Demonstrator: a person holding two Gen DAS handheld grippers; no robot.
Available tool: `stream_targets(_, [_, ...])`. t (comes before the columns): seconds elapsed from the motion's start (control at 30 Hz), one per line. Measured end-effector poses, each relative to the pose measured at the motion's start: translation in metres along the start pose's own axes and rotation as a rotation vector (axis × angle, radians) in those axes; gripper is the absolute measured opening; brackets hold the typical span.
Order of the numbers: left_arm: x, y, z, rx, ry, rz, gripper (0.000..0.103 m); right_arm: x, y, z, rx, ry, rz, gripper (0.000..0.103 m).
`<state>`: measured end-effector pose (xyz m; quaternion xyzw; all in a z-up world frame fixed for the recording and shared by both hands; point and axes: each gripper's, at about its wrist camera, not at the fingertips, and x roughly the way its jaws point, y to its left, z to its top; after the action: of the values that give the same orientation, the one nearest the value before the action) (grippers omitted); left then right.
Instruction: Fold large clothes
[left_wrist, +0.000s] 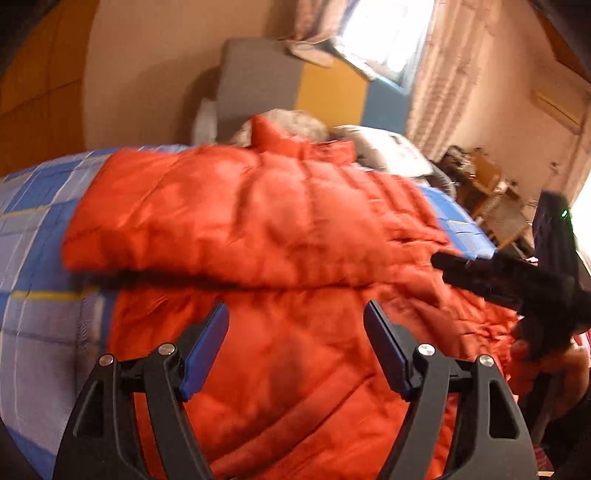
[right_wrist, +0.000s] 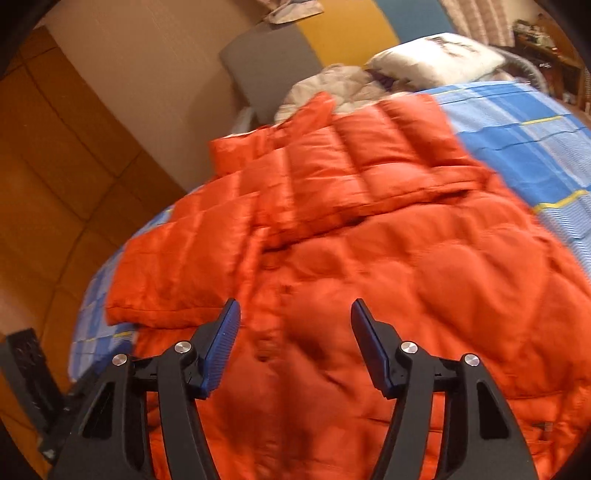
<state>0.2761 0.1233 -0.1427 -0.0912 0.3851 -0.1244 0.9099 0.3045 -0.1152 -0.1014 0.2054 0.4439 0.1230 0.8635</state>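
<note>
An orange quilted puffer jacket (left_wrist: 280, 236) lies spread on a bed (left_wrist: 33, 229) covered with a blue, grey and yellow checked sheet. One sleeve (right_wrist: 177, 266) is folded across the jacket's body, and its collar points toward the far end of the bed, where a white pillow (right_wrist: 436, 59) and a pale crumpled blanket (right_wrist: 332, 86) lie.

The left gripper (left_wrist: 295, 314) hangs above the jacket's lower part, its blue-padded fingers (left_wrist: 208, 343) spread apart with nothing between them. The right gripper (right_wrist: 295, 310) hangs over the jacket front, its fingers (right_wrist: 221, 343) likewise apart and holding nothing. In the left wrist view the right gripper's black body shows at the right edge, over the jacket's side, with part of a hand (left_wrist: 524, 350) beneath it.

Both views are blurred.
</note>
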Motion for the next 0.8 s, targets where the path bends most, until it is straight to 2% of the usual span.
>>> stream_targets(0.13, [0.002, 0.017, -0.004, -0.029, 0.006, 0.073, 0.074, 0.032, 0.034, 0.005, -0.026, 0.049, 0.072, 0.059])
stream_targets(0.17, [0.004, 0.021, -0.002, -0.036, 0.014, 0.117, 0.074, 0.038, 0.04, 0.005, -0.032, 0.061, 0.071, 0.059])
stream_targets(0.23, [0.007, 0.026, -0.001, -0.05, 0.023, 0.151, 0.074, 0.051, 0.049, 0.006, -0.046, 0.088, 0.087, 0.04])
stream_targets(0.3, [0.007, 0.03, 0.004, -0.06, 0.016, 0.21, 0.074, 0.06, 0.057, 0.007, -0.082, 0.107, 0.064, 0.017])
stream_targets(0.4, [0.005, 0.036, 0.007, -0.077, 0.006, 0.253, 0.076, 0.048, 0.064, 0.013, -0.14, 0.058, 0.054, 0.009])
stream_targets(0.6, [0.011, 0.036, 0.013, -0.091, -0.001, 0.265, 0.076, 0.015, 0.058, 0.034, -0.209, -0.067, -0.005, 0.007])
stream_targets(0.8, [0.016, 0.033, 0.02, -0.08, 0.001, 0.272, 0.076, -0.002, 0.03, 0.058, -0.186, -0.133, -0.074, 0.007])
